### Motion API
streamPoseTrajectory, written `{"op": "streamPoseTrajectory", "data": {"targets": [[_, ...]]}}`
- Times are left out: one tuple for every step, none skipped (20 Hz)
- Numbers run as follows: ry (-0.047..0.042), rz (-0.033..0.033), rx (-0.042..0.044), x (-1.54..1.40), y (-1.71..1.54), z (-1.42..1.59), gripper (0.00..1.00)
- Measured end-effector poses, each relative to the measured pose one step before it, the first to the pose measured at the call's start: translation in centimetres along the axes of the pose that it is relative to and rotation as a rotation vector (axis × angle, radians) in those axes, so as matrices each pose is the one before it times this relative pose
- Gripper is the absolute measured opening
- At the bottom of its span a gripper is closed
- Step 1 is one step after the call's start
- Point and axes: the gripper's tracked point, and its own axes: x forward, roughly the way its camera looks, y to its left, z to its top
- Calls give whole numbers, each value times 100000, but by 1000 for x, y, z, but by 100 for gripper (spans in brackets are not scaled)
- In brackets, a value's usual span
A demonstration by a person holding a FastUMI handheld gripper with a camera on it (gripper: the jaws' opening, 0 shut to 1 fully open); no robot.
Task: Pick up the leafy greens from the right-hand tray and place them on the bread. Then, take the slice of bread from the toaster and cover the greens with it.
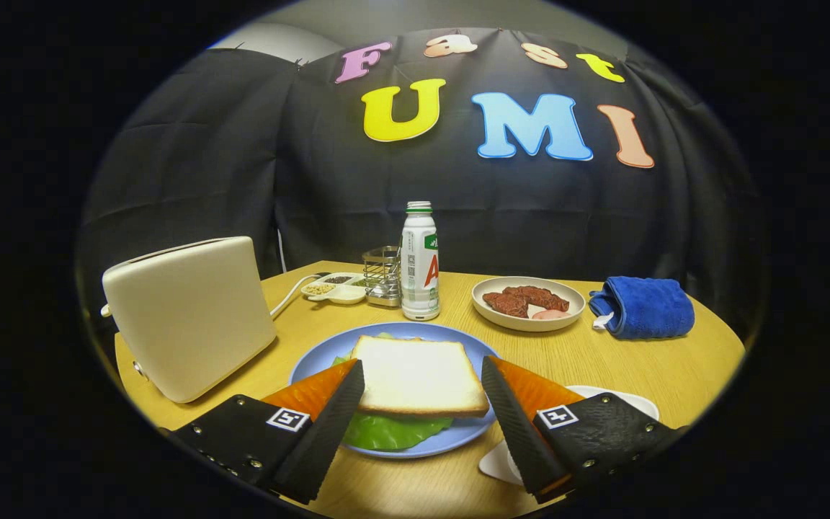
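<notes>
A slice of white bread (418,375) lies flat on top of green leafy lettuce (390,431) on a blue plate (314,364). The greens poke out under the slice's near edge and far edge. My gripper (422,422) is open, its two black fingers (328,425) standing either side of the slice's near corners without pressing on it. A cream toaster (188,313) stands on the wooden table to the left of the plate; its slot is turned away from me.
Beyond the plate stand a white bottle (420,263), a metal rack (382,275) and a small white divided dish (333,288). A beige plate with meat (528,303) and a folded blue cloth (644,308) lie further right. A white tray (620,400) sits under the right finger.
</notes>
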Motion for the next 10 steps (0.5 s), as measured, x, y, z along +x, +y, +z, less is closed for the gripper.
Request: {"op": "streamPoseTrajectory", "data": {"targets": [[-537, 629, 146, -40, 81, 58, 99], [368, 579, 910, -4, 94, -48, 99], [1765, 1199, 2055, 129, 61, -304, 99], [1717, 1227, 2699, 49, 150, -128, 99], [24, 692, 2545, -124, 83, 572, 99], [-1346, -226, 1556, -255, -106, 1070, 99], [-2352, -391, 169, -486, -4, 1516, 99], [-2993, -118, -1419, -567, 29, 1834, 99], [-3047, -84, -2177, -647, 118, 1878, 99], [-3097, 259, -2046, -712, 115, 1995, 99]]}}
